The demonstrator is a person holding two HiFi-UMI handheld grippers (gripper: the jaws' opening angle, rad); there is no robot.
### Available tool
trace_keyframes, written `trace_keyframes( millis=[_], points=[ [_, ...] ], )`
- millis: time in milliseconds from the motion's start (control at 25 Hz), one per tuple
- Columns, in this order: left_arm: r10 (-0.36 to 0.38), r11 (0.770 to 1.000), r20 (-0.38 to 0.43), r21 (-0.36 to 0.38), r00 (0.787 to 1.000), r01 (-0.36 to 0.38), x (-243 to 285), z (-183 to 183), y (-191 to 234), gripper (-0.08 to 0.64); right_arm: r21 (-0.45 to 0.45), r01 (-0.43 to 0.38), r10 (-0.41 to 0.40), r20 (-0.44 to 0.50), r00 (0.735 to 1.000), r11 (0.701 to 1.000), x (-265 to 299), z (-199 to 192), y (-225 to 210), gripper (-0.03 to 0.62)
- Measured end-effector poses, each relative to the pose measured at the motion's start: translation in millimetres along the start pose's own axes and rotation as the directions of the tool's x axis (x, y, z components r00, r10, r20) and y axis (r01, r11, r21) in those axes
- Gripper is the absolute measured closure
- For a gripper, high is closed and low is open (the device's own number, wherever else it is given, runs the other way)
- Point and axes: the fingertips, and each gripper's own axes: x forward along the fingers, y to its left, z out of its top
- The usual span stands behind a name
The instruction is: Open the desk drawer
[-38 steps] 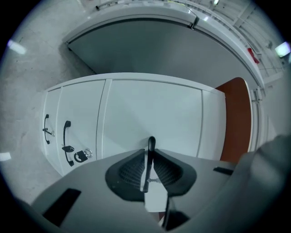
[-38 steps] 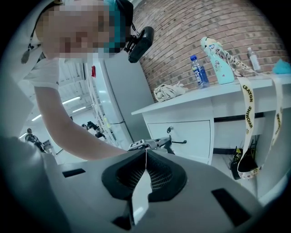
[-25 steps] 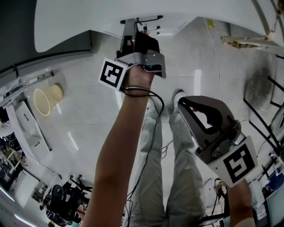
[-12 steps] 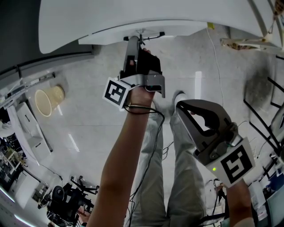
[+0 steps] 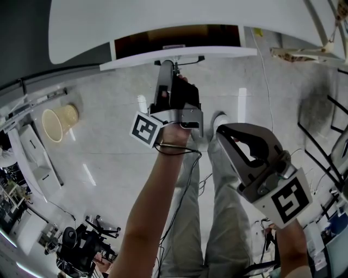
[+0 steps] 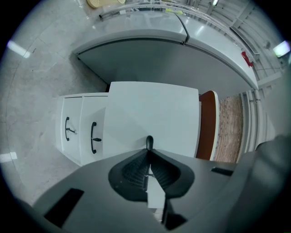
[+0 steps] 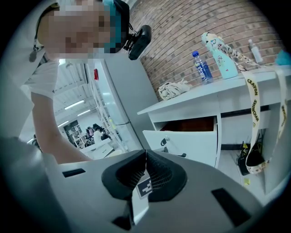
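The left gripper [image 5: 169, 68] was shut on the black handle [image 5: 190, 58] of the desk drawer [image 5: 217, 51], which stuck partway out straight ahead of it, handle lying sideways across the jaws, while the right gripper [image 5: 222, 129], shut and empty, hung farther back.

The drawer [image 5: 217, 52] sits at 12 o'clock in the head view, partly pulled out from under the white bench [image 5: 163, 13]. Its flat white front is level, with a thin black handle [image 5: 191, 57] at mid-front and the brown interior exposed behind.
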Motion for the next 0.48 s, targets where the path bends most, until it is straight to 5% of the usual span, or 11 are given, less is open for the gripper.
trace_keyframes(
  millis=[480],
  points=[
    [-0.007,1.0,-0.02,-0.027,1.0,0.006,-5.4,-2.2,3.8,0.53,0.0,0.0,0.0,-0.018,1.0,1.0,-2.8,-2.0,2.5,0.565]
  ],
)
